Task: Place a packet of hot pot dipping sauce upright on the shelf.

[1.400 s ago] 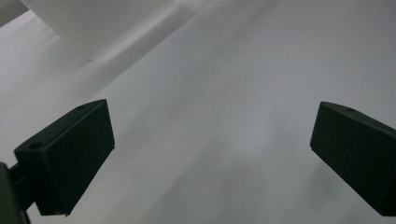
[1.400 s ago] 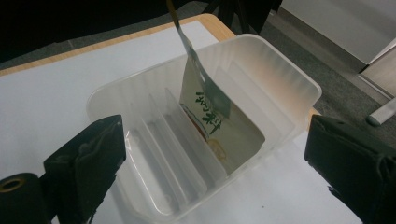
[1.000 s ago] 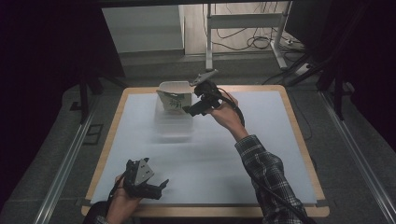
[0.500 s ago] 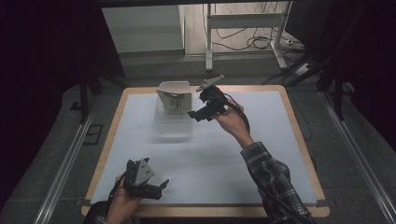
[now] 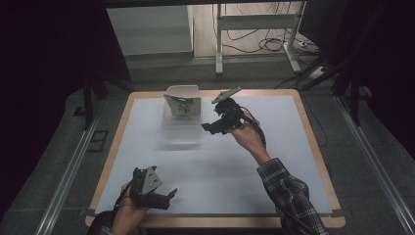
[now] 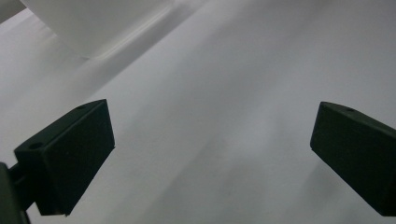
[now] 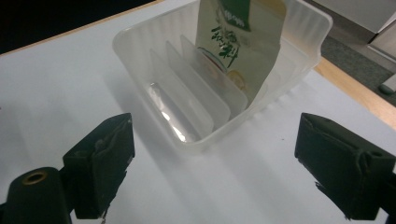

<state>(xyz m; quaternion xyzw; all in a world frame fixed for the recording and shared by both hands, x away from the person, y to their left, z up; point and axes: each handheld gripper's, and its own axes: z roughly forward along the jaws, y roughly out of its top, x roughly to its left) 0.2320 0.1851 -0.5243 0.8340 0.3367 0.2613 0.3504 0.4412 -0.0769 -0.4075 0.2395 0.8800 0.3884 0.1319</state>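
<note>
White table (image 5: pixel 293 147): both tongs gape empty, right tongs (image 7: pixel 215 163) closing; packet (image 7: pixel 243 42) top cut off in tray (image 7: pixel 154 42)

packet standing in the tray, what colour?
Cream packet with a green top band and dark lettering; clearest in the right gripper view.

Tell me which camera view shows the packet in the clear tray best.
The right gripper view: the packet stands upright in the tray's far slot, print readable. The high view shows it small at the tray's far end; the left gripper view catches a blurred white corner, perhaps the tray.
</note>
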